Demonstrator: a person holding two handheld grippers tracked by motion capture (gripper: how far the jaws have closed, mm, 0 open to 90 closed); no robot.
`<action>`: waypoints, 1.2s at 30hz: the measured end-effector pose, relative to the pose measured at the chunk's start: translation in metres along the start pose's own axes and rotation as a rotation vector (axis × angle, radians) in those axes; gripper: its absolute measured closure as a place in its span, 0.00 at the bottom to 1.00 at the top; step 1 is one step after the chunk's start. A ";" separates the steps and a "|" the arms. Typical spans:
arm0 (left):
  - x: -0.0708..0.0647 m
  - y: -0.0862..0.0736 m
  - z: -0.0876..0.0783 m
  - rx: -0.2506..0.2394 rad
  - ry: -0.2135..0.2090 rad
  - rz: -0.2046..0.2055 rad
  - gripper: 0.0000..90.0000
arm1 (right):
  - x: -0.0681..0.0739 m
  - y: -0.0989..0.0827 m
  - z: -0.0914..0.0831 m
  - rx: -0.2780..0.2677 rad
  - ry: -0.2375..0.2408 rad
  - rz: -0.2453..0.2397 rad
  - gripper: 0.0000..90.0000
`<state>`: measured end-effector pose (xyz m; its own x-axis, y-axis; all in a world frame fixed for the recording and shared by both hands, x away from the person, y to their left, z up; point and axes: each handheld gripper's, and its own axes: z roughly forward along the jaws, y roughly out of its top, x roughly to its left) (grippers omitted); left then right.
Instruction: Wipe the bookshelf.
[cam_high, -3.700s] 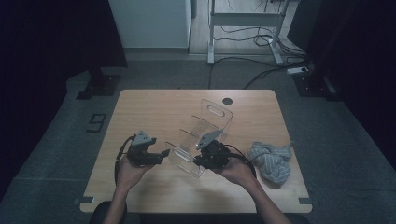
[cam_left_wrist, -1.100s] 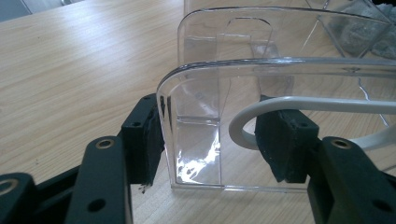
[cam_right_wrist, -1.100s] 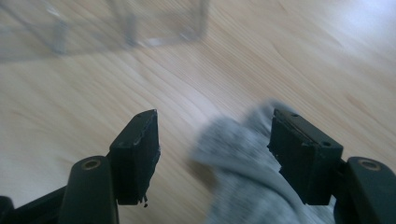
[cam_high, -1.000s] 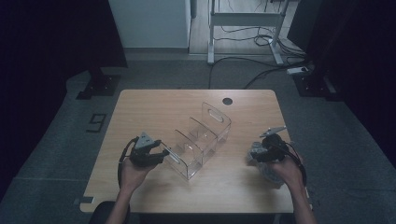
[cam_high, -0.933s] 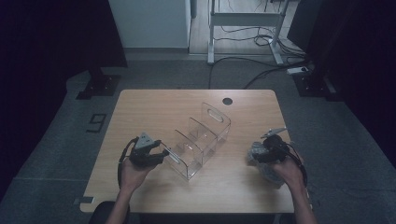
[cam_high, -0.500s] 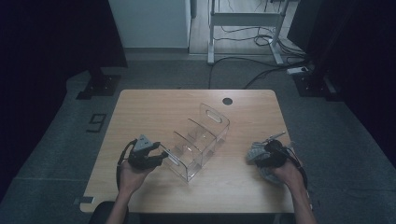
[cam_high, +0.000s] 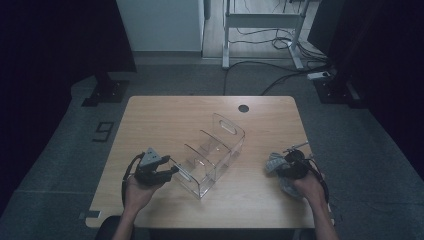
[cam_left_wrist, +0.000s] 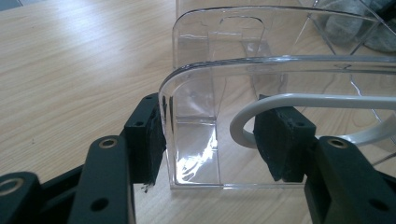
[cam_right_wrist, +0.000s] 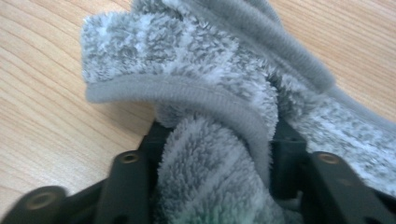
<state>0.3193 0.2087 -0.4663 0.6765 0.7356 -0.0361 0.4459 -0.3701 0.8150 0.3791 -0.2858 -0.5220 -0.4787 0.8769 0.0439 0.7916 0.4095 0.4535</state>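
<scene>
Table (cam_high: 150, 120) of light wood carries one clear organizer (cam_high: 212, 152) and one grey cloth (cam_high: 280, 167); two grippers work at it, one in each hand.

The organizer lies near the middle of the table, slanting from near left to far right. It has three compartments, set apart by two inner dividers, and a slot handle cut in each end wall. In the left gripper view its near end wall (cam_left_wrist: 187, 135) stands between the jaws, with a white-edged slot (cam_left_wrist: 299, 100) running off to the right.

The left gripper (cam_high: 172, 171) sits at the organizer's near-left end. Its jaws are about half spread and straddle that end wall: the left pad lies against the wall's outer face, the right pad sits at the white rim of the slot. Whether they press hard I cannot tell.

The cloth, a fluffy striped towel (cam_right_wrist: 196, 88), lies bunched at the table's right edge, well apart from the organizer. The right gripper (cam_high: 287, 167) is down on it, and its jaws have just been closing, with a thick fold of the cloth packed between them and pinched by both pads (cam_right_wrist: 286, 154).

One round hole (cam_high: 243, 108) marks the table's far side.
</scene>
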 end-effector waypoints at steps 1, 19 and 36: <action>-0.001 -0.001 -0.001 0.000 -0.003 -0.001 0.50 | 0.000 0.000 0.000 0.002 0.001 0.002 0.64; -0.002 -0.006 -0.007 -0.009 -0.023 0.006 0.50 | 0.023 0.015 -0.034 -0.153 0.073 -0.065 0.70; -0.002 -0.006 -0.006 -0.011 -0.026 0.008 0.49 | 0.058 0.058 -0.036 -0.173 0.090 -0.155 0.70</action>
<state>0.3114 0.2133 -0.4677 0.6950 0.7177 -0.0444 0.4342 -0.3697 0.8215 0.3840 -0.2205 -0.4612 -0.6270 0.7781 0.0376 0.6335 0.4812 0.6059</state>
